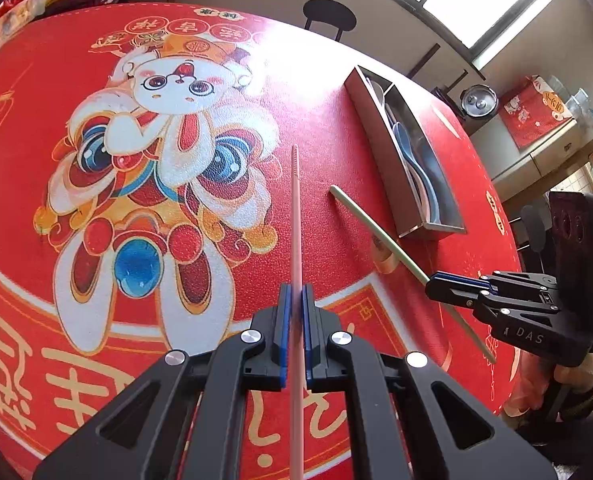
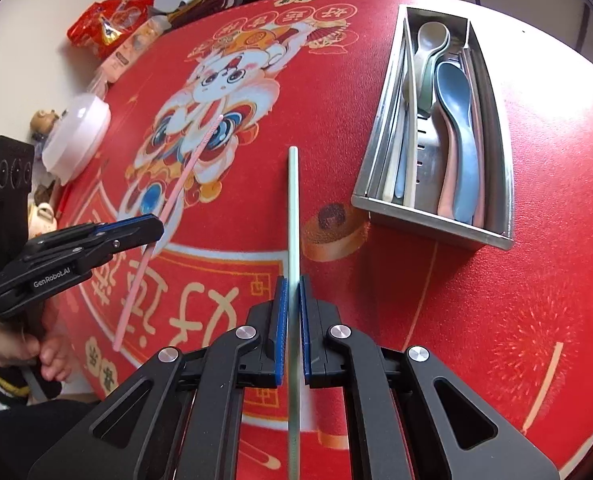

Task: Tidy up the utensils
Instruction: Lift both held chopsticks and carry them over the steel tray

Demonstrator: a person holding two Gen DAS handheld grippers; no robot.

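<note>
Left wrist view: my left gripper (image 1: 296,300) is clamped on the pink chopstick (image 1: 295,216), which runs straight ahead above the red tablecloth (image 1: 36,128). To the right, my right gripper (image 1: 436,284) grips the green chopstick (image 1: 372,228), and the steel utensil tray (image 1: 380,136) sits beyond it.

Right wrist view: my right gripper (image 2: 292,292) pinches the green chopstick (image 2: 292,208) between its blue pads (image 2: 282,312). The tray (image 2: 432,216), ahead on the right, holds 2 visible compartments, with spoons (image 2: 456,128) in one and chopsticks (image 2: 398,160) in the other. My left gripper (image 2: 152,230) holds the pink chopstick (image 2: 184,176) at left.
</note>
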